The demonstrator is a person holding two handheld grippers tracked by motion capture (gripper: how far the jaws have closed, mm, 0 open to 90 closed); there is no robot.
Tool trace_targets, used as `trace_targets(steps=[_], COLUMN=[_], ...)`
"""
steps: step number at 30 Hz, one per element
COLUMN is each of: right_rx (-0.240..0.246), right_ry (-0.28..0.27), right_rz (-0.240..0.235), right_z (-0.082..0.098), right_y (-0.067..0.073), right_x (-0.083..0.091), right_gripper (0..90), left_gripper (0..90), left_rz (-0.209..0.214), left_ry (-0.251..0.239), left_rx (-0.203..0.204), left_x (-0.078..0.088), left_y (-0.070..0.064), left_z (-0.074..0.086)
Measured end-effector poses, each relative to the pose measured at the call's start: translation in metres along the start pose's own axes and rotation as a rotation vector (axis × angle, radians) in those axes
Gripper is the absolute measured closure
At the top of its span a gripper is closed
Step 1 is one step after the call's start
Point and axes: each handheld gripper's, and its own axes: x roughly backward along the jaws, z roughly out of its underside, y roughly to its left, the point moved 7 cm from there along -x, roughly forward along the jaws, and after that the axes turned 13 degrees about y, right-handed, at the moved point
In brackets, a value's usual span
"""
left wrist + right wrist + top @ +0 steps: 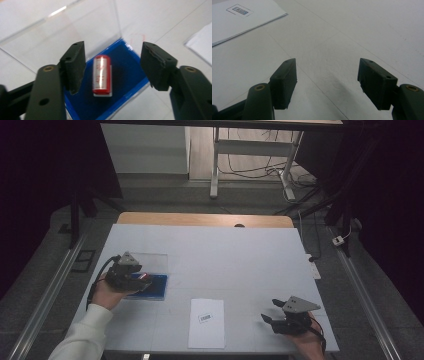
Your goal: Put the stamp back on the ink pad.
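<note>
Black jaws of the left gripper (pixel 113 68) rise from the bottom of the left gripper view, standing well apart with a red cylinder (pixel 101 75) lying between them untouched by either pad; nothing is held. Seen from the high view, the white table (pixel 240 255) spreads widest, with a person's left hand (pixel 107 292) in a white sleeve (pixel 82 335) coming in from the lower left, wrapped under the left gripper (pixel 142 278), which points level toward the right over a clear case with a blue floor (pixel 155 287); the right hand (pixel 310 340) sits at the lower right corner, its right gripper (pixel 270 310) pointing left across bare table, jaws spread and empty. A white sheet with a small printed label (pixel 207 322) lies between the two hands near the front edge. The left gripper view makes plain what the high view blurs; the cylinder rests on its side on the blue floor (pixel 125 75), on a small white tab, with the clear lid (pixel 62 37) tilted up behind it. The right gripper view gives the sheet's corner (pixel 242 20) at upper left, well apart from the open jaws.
</note>
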Motion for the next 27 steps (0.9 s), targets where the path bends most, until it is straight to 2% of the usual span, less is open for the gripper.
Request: trace_targets(steps=[2, 4, 9, 12, 19, 20, 27], right_rx=[0.001, 0.0, -0.004, -0.006, -0.016, -0.015, -0.011], right_ry=[-0.002, -0.003, -0.008, -0.005, -0.018, -0.034, -0.034], right_rz=[-0.01, -0.007, -0.003, 0.002, 0.016, 0.01, 0.014], right_z=[0.0, 0.0, 0.001, 0.002, 0.004, 0.004, 0.008], right_y=[0.001, 0.0, -0.001, -0.003, -0.006, -0.006, -0.007], right_x=[0.0, 0.0, 0.001, 0.003, 0.008, 0.008, 0.014], right_gripper=[31.7, 31.7, 31.7, 31.7, 31.9, 32.0, 32.0], left_gripper=[35.4, 35.7, 35.6, 35.4, 35.4, 35.4, 35.2], left_rz=[-0.005, -0.007, 0.029, 0.057, 0.13, 0.138, 0.166], left_ry=[-0.021, -0.063, -0.111, -0.115, -0.12, -0.117, -0.095], left_rx=[-0.013, -0.03, -0.066, -0.071, -0.044, -0.043, -0.03], left_x=[0.006, 0.012, 0.019, 0.019, 0.011, 0.008, -0.006], left_y=[-0.005, -0.013, -0.035, -0.045, -0.065, -0.067, -0.077], left_z=[0.001, 0.003, 0.012, 0.018, 0.035, 0.038, 0.054])
